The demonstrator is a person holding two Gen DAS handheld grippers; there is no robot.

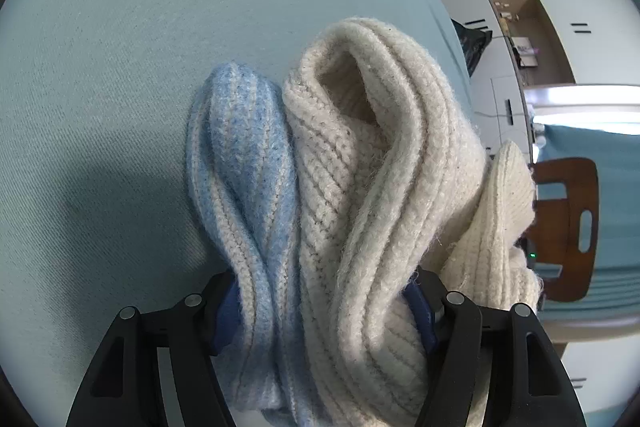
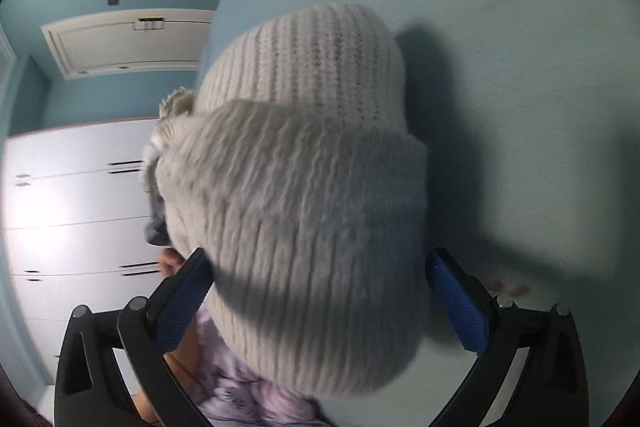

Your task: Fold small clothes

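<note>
Your left hand-held gripper clamps bunched knit, cream with blue band, lifted above teal counter. Your right hand-held gripper gapes wide around knit's cuff, pads not clearly pinching. Risk: cuff slips free if right closes late; thick bunch twists, fold lands crooked.

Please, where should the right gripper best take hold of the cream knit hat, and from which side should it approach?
Probably at the thick folded cuff, the doubled band nearest the right gripper. Its blue pads already stand wide apart on either side of it, so coming straight forward and closing across the band looks simplest. The ribbed crown beyond is thinner and farther away.
</note>
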